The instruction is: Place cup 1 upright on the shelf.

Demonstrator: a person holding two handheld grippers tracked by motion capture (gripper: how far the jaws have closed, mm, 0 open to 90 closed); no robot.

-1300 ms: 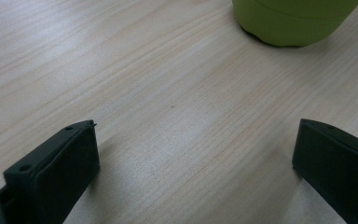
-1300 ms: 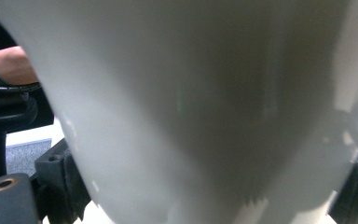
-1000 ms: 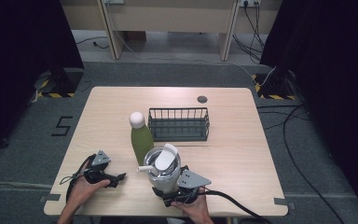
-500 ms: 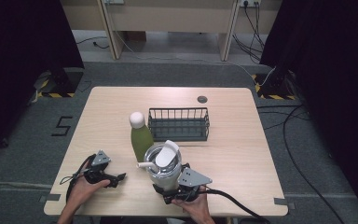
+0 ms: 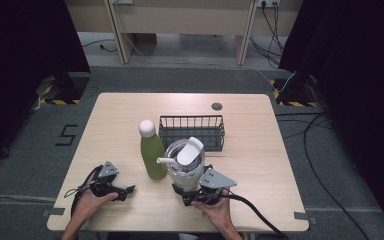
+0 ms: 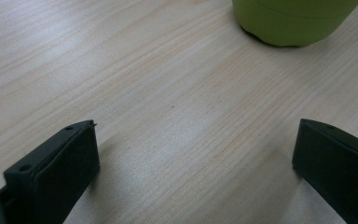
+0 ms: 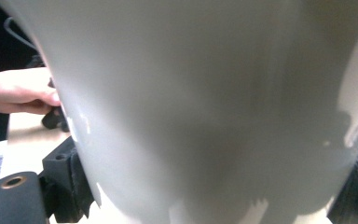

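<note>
We see our right gripper (image 5: 192, 192) with its 2 black jaws pinching the lower body of a pale grey, rounded tumbler with a white flip lid and a short white straw (image 5: 184, 161); in the right gripper view the tumbler's smooth grey wall (image 7: 205, 107) sits tight between the jaws. In the high view the tumbler stands near the front of the light wooden surface (image 5: 260, 165), just in front of the black wire basket (image 5: 192, 131) and just beside a tall green bottle with a white round cap (image 5: 151, 150) on its left. Our left gripper (image 5: 122, 191) rests low over the surface at the front left, held in our left hand (image 5: 91, 200), its 2 jaws spread wide with only bare wood between them; in the left gripper view the bottle's green base (image 6: 293, 21) stands ahead of them, well apart. A small dark round disc (image 5: 216, 106) lies near the far edge, behind the basket.
</note>
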